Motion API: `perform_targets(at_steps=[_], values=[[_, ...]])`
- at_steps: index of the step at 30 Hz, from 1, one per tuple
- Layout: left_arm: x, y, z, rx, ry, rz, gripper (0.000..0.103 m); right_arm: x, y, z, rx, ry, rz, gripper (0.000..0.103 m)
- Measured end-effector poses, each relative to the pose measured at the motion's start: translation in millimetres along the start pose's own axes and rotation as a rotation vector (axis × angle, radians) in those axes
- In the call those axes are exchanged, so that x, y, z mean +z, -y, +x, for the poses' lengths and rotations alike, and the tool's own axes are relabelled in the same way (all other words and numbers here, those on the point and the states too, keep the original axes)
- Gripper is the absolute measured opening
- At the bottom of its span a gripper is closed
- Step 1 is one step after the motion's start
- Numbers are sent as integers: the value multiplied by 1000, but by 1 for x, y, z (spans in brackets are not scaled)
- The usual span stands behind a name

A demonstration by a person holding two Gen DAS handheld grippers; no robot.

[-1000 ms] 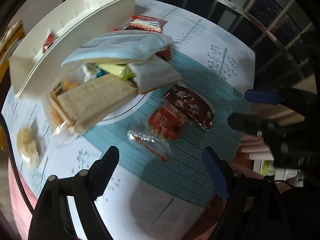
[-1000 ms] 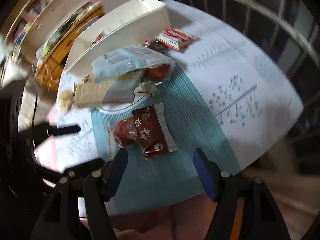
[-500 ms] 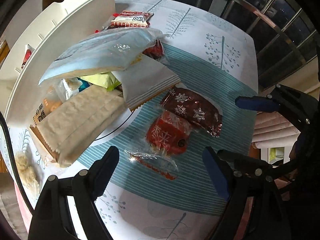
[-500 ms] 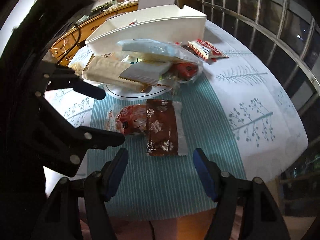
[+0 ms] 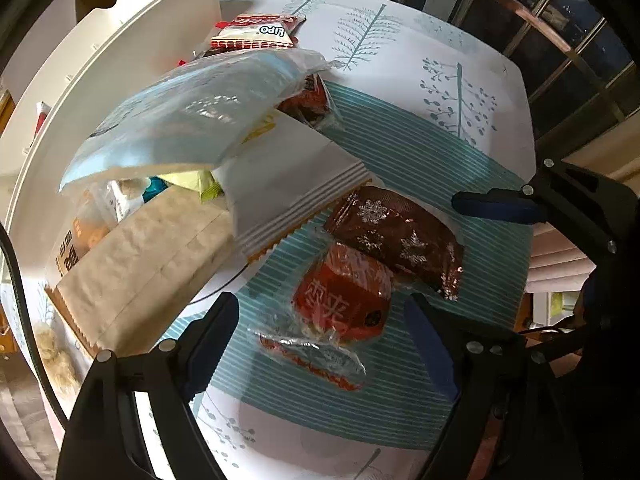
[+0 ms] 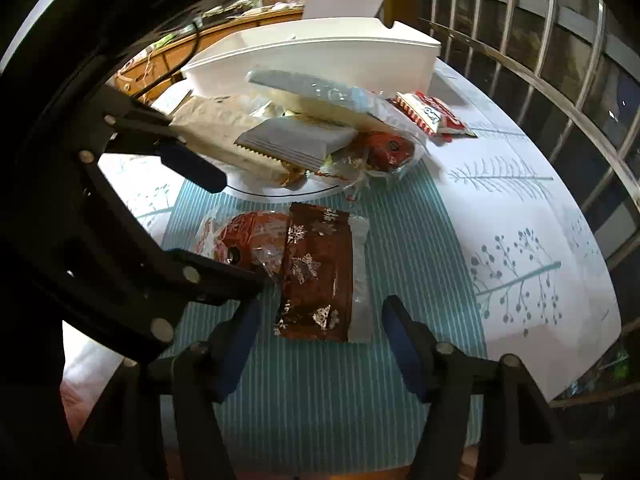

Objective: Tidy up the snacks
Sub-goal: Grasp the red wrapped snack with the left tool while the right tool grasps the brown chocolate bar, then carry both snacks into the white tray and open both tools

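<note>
Brown snack (image 6: 318, 276): flat on the bench (image 6: 520, 208)
Red snack (image 5: 344, 292): touching it
Left gripper (image 5: 320, 336): wide apart, holding nothing
Right gripper (image 6: 320, 332): wide apart, holding nothing

Strong fisheye curvature is seen in both views, with black vignetting at the corners. The tablecloth (image 5: 400, 80) is lit brightly from above, while the window bars (image 6: 520, 32) are backed by darkness. Glare is thrown off the pale blue packet (image 5: 192, 120) and the brown snowflake wrapper (image 6: 316, 276). Focus is held sharply centrally and softened toward the rims.
</note>
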State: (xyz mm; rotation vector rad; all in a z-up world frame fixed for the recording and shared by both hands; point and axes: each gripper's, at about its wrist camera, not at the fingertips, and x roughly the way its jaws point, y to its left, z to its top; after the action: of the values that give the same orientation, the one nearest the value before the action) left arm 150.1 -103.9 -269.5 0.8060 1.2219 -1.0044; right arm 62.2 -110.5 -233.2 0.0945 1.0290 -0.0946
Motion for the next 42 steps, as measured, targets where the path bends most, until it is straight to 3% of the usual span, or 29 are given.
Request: perform_targets(at_steps=[9,14,18,21,35,42], values=[[18,8,18,20,-23,-10,72,2,3,11,21,-2,-60,51],[21,12,23,15,-39,-20,66,3,7,13,27,9,-85,51],[20,11,17,9,-32,-27,51,4,11,13,33,11,-97,50],[21,9,13,14,-24,-61,49,6,13,13,41,8,-108,49],[-35,-11,-8,-44,-56,-280,48,10,24,5,24,-48,-63,47],[-77,-28,-39,-9,-9,-313,48,10,17,-13,-4,-31,32,47]])
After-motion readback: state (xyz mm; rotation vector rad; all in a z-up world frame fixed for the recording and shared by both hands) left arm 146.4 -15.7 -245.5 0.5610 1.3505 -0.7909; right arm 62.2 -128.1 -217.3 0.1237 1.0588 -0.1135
